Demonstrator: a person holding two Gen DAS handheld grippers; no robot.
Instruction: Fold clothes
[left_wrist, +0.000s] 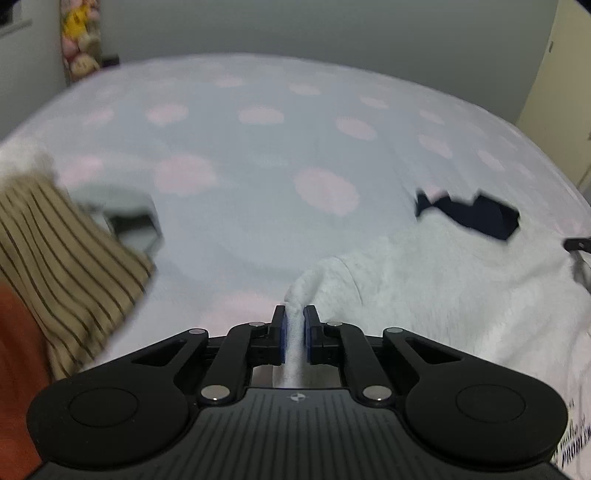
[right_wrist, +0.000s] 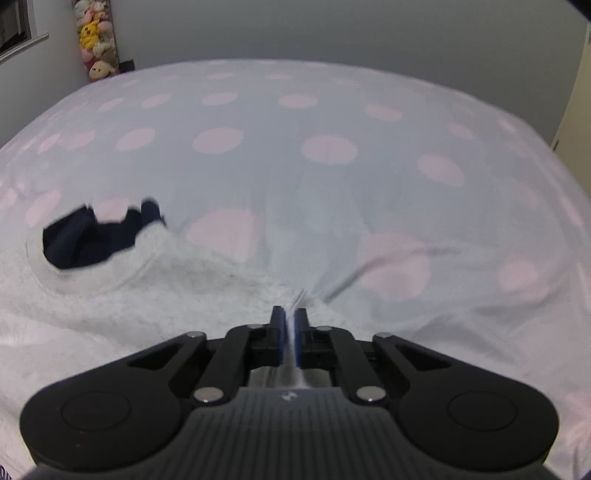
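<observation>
now a fold of the white sweatshirt (left_wrist: 424, 273) is pinched between the clenched jaws of both the left gripper (left_wrist: 294, 334) and the right gripper (right_wrist: 289, 332), on the bed (right_wrist: 332, 184).

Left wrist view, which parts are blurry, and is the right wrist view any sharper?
Left wrist view: the left gripper is crisp, but the tan striped cloth and the white fleece sweatshirt are smeared. Right wrist view: the right gripper is sharp; the pink-dotted pale bedsheet is soft, bowed by the fisheye.
</observation>
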